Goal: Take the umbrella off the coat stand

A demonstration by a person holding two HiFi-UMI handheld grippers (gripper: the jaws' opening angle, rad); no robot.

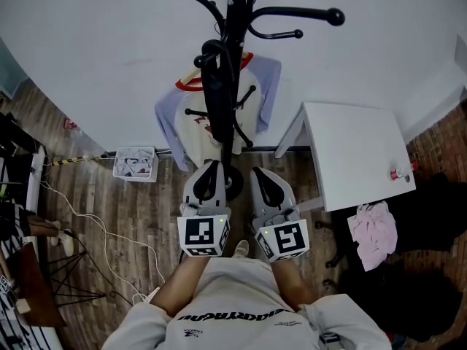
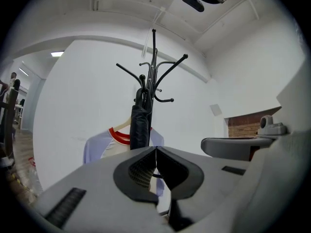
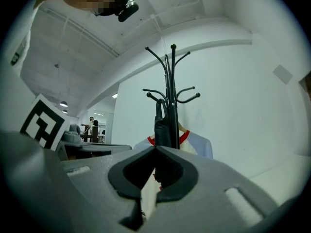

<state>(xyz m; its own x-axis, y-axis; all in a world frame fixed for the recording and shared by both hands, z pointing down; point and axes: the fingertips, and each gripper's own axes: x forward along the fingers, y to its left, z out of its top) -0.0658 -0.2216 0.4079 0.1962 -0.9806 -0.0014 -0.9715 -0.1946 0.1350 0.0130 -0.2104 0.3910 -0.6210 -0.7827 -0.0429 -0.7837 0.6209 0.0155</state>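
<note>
Umbrella [image 1: 214, 100] hangs upright, handle up, on coat stand [image 1: 241, 6] (left gripper [image 1: 212, 166], right gripper [image 1: 261, 172] jaws clenched).

Office-like room, white wall [image 1: 87, 57], wood floor [image 1: 146, 217], white table [image 1: 357, 152], distant people [image 3: 92, 126]

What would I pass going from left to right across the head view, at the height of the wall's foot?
white basket → umbrella → white table

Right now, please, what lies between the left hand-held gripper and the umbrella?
Nothing: the left gripper view shows only air between left hand-held gripper and umbrella.
</note>
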